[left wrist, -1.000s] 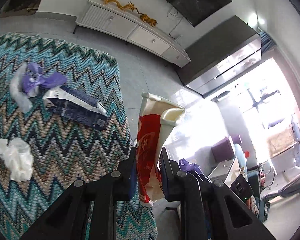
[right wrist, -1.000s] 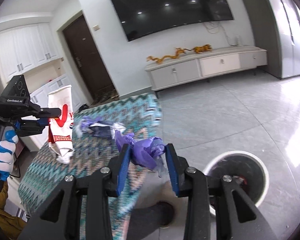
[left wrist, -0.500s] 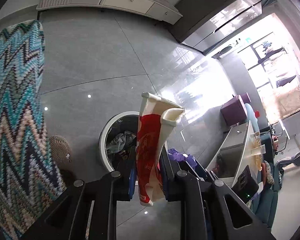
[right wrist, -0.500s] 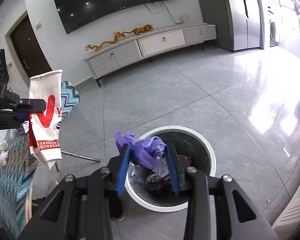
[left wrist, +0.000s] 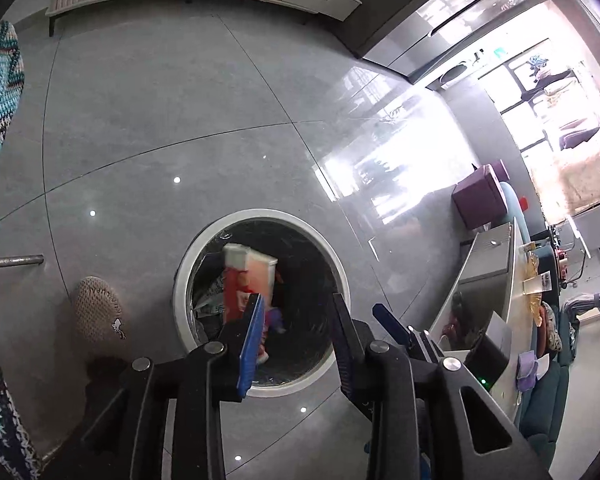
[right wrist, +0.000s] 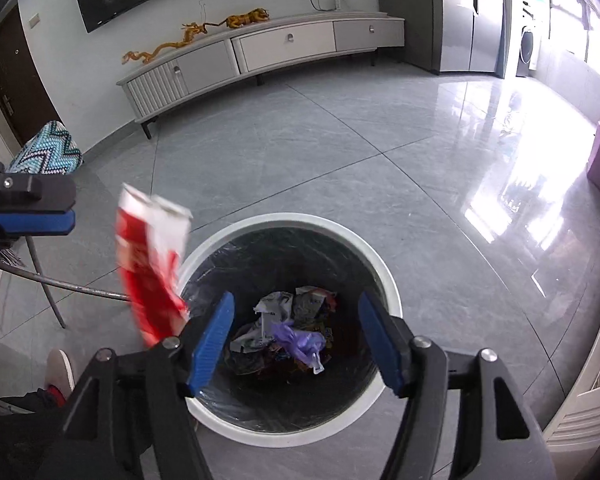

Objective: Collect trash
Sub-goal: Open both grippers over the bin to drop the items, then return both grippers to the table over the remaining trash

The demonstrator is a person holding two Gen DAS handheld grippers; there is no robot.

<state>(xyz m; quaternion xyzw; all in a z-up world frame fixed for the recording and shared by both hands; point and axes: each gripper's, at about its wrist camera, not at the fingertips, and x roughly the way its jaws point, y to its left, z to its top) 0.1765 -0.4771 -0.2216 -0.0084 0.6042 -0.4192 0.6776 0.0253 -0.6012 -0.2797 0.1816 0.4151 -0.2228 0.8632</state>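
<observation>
Both grippers' fingers are opening, empty, over the bin (right wrist: 384,276) on glossy grey tiles (right wrist: 340,152).

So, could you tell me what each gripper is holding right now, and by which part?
Nothing: both jaws are opening, empty. The red carton is falling toward the bin; the purple bag lies inside.

The red-and-white wrapper (right wrist: 152,264) is motion-blurred, its print unreadable; the shoe (right wrist: 60,372) is half hidden

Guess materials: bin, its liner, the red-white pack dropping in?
Bin: likely plastic, smooth matte white rim, though the look leaves it open. Liner: thin black plastic film, glossy and wrinkled. Red-white pack: seems coated paper or foil, creased flat, printed.
</observation>
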